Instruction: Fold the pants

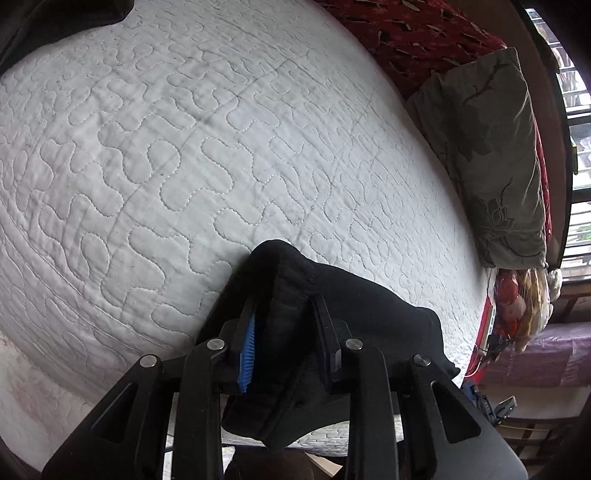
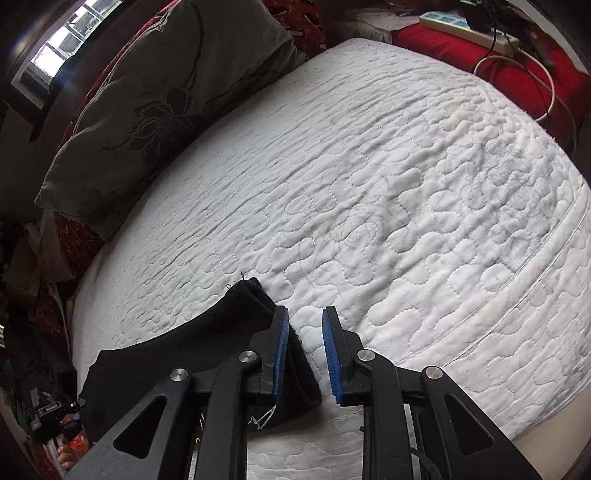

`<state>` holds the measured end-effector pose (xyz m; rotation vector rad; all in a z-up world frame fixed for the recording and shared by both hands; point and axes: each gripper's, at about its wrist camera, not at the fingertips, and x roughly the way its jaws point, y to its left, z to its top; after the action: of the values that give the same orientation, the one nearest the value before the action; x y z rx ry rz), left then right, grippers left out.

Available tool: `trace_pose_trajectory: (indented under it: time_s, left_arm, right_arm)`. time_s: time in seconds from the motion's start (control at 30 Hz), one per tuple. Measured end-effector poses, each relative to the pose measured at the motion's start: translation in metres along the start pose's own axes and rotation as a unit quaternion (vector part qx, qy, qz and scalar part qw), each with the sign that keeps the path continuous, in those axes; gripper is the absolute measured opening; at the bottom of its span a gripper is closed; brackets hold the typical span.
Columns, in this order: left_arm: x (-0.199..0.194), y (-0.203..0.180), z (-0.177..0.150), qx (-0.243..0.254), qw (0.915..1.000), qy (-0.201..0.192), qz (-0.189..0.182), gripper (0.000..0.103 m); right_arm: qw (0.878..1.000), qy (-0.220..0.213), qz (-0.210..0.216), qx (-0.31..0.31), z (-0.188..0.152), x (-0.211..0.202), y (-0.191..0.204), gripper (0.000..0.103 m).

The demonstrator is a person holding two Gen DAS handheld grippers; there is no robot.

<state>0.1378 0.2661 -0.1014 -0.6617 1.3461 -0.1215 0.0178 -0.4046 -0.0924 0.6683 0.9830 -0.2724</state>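
Note:
Black pants (image 1: 351,295) lie bunched at the near edge of a white quilted bed (image 1: 184,147). A thick fold of them, with a gathered waistband, rises between the fingers of my left gripper (image 1: 286,301), which is shut on it; the blue pad (image 1: 247,354) of one finger shows beside the cloth. In the right wrist view the black pants (image 2: 221,332) lie flat to the left, with one corner pointing up the bed. My right gripper (image 2: 306,310) stands open, with white quilt (image 2: 406,184) showing between its blue pads and the pants' edge passing under its left finger.
A grey-green flowered pillow (image 1: 487,147) (image 2: 147,92) lies along one side of the bed on a dark red blanket (image 1: 406,29). A power strip (image 2: 469,26) and cables rest on red cloth (image 2: 480,62) beyond the far corner. Clutter sits on the floor beside the bed.

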Motion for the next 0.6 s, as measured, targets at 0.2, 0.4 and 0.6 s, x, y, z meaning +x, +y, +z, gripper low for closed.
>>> trace_pose_trajectory:
  time_s: [0.2,0.4,0.6]
  left_arm:
    - [0.008,-0.016,0.011,0.005,0.9999,0.012,-0.009,0.035]
    - [0.01,-0.029,0.022,0.009,0.9994,0.027,-0.019,0.035]
    - [0.013,-0.035,0.027,0.023,0.9989,0.038,-0.017,0.035]
  right_arm:
    - [0.988,-0.012,0.104,-0.11,0.016,-0.02,0.1,0.044]
    - [0.937,0.157,0.211,-0.23,-0.015,0.063,0.244,0.043]
    - [0.906,0.216,0.162,-0.325,-0.044,0.123,0.309,0.034]
